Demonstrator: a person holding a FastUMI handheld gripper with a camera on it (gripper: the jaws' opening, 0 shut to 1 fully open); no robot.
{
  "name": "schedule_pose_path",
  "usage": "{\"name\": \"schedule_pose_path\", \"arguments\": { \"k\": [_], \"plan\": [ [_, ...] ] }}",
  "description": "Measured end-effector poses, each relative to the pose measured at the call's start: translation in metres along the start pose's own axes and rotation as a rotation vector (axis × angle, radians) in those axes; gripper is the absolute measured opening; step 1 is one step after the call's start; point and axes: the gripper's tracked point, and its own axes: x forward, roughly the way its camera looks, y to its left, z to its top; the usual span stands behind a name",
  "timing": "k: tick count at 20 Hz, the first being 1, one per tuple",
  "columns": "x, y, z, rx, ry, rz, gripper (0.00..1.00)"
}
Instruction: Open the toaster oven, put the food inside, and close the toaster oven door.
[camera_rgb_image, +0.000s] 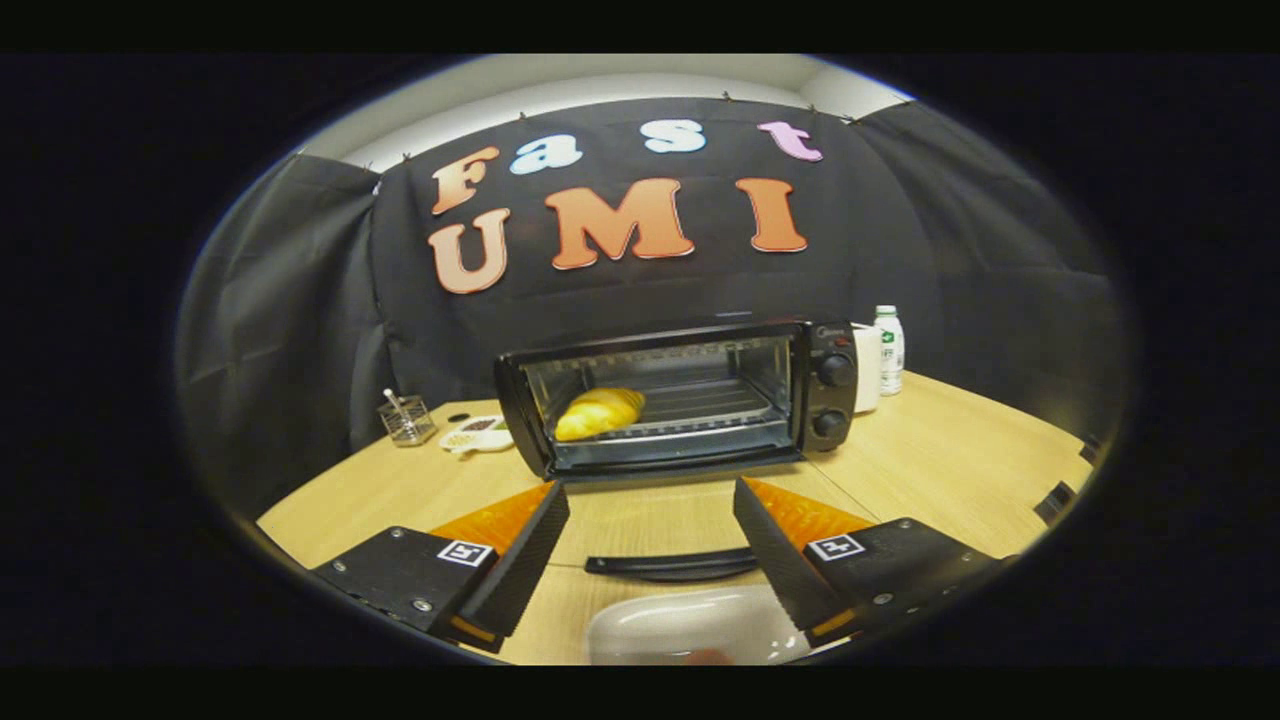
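My tongs (650, 540) are wide apart and hold nothing, while the bread (598, 412) already lies on the rack inside the toaster oven (680, 395), toward its left side. The door is folded down flat, its handle (672, 566) lying between my fingers, just beyond the empty plate (690, 625). To close it well, I judge I should dip under that handle and lift steadily until the door shuts.

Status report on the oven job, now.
Hand-held gripper open, holding nothing. Croissant on rack inside toaster oven. Door still down, handle between fingers. Nothing blocking.
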Motion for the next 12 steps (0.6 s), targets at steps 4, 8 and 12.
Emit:
{"name": "schedule_pose_path", "arguments": {
  "k": [4,8,12],
  "plan": [
    [-0.006,-0.013,-0.026,0.01,0.042,-0.028,0.99],
    [-0.005,-0.016,-0.051,0.006,0.087,-0.041,0.99],
    [0.0,-0.018,-0.067,-0.02,0.123,-0.053,0.99]
  ]
}}
